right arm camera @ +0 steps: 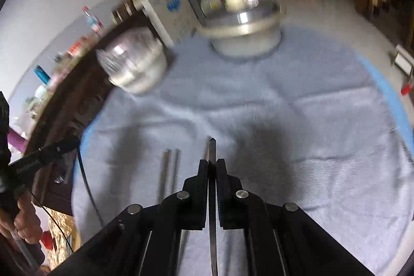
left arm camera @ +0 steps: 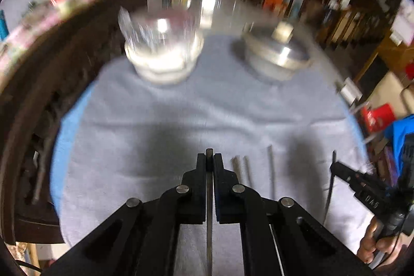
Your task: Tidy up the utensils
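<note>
A thin metal utensil point(left arm camera: 209, 198) is clamped between the closed left gripper point(left arm camera: 209, 159), its long axis pointing forward along the fingers. Likewise, a second metal utensil point(right arm camera: 212, 188) is pinched lengthwise in the closed right gripper point(right arm camera: 212, 164), above the blue cloth point(right arm camera: 310, 120).

Spread over the table: a pale blue towel point(left arm camera: 181, 107). At its far edge, side by side and apart, a clear glass bowl point(left arm camera: 161, 48) to the left and a lidded steel pot point(left arm camera: 278, 56) to the right. Nearer, laid lengthwise on the towel, three thin metal chopsticks point(left arm camera: 271, 170). Raised above them, one more chopstick point(left arm camera: 209, 198) in the left gripper point(left arm camera: 209, 162) and another point(right arm camera: 212, 198) in the right gripper point(right arm camera: 212, 167).
</note>
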`<control>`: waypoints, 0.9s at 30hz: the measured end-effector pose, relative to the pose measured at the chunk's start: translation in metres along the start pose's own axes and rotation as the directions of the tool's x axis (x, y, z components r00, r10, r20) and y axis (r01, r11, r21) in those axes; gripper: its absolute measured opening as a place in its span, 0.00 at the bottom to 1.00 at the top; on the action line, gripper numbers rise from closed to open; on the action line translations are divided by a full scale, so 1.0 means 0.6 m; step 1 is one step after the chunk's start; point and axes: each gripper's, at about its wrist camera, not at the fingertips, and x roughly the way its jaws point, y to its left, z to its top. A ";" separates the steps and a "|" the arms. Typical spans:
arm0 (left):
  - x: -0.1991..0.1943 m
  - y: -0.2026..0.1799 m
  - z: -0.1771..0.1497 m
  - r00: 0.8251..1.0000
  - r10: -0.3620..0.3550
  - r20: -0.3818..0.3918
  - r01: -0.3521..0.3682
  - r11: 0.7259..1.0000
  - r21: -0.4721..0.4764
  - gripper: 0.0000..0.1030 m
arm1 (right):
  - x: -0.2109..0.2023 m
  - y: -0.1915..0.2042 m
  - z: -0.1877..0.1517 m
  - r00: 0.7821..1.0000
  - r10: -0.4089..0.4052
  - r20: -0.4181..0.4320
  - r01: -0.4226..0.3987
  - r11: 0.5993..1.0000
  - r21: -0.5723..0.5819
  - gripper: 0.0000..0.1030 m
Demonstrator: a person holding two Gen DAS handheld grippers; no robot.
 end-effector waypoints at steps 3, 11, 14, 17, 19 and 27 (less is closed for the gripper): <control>-0.092 -0.010 -0.015 0.992 -0.030 0.121 0.029 1.000 0.007 0.05 | -0.069 0.037 -0.012 0.991 0.003 0.131 0.000 1.000 -0.023 0.07; -0.293 -0.003 -0.085 0.918 -0.075 0.390 0.087 0.996 -0.013 0.05 | -0.276 0.107 -0.105 0.887 0.053 0.459 -0.046 0.999 -0.028 0.07; -0.347 -0.001 -0.111 0.884 -0.095 0.457 0.120 0.992 -0.026 0.05 | -0.328 0.134 -0.132 0.846 0.082 0.527 -0.069 0.997 -0.045 0.07; -0.386 -0.005 -0.136 0.862 -0.117 0.494 0.143 0.990 -0.014 0.05 | -0.366 0.165 -0.154 0.813 0.115 0.570 -0.084 0.993 -0.081 0.07; -0.405 -0.010 -0.150 0.853 -0.128 0.505 0.150 0.989 -0.003 0.05 | -0.380 0.179 -0.163 0.794 0.127 0.594 -0.084 0.992 -0.099 0.07; -0.448 -0.036 -0.204 0.857 -0.168 0.487 0.155 0.986 0.066 0.05 | -0.373 0.204 -0.183 0.774 0.155 0.614 -0.123 0.988 -0.095 0.07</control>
